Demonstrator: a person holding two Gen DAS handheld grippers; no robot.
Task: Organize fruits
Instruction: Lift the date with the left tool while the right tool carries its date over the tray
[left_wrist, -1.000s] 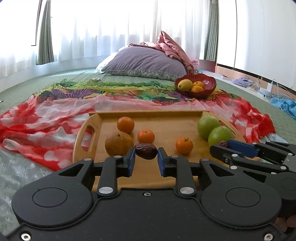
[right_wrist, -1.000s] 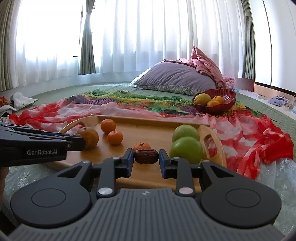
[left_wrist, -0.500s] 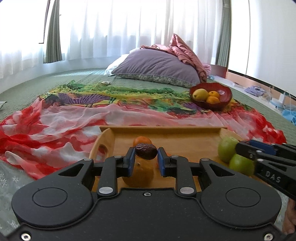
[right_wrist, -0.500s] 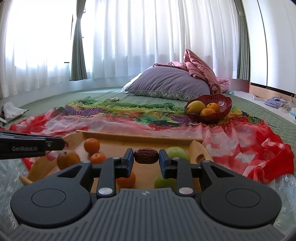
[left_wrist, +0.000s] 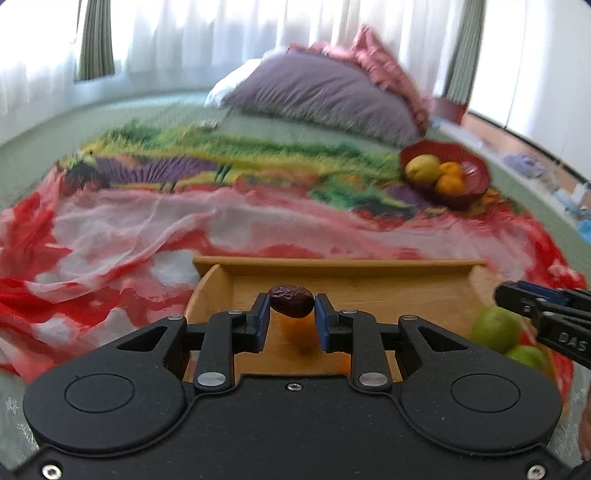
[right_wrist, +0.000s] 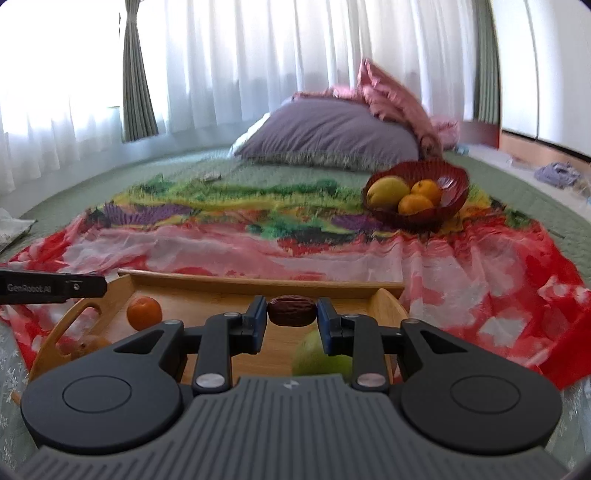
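Left wrist: both tools tilt downward above the wooden tray; left tool and right tool each pinch, seemingly, 1 date.

- The dates are dark wrinkled brown.
- The tray is pale honey wood.
- The cloth runs red and white near the tray, with green, yellow and purple bands at its far edge.
- The bowl is deep red, holding a yellow fruit and oranges.
- The pillow is dull purple.
- The curtains are sheer white.
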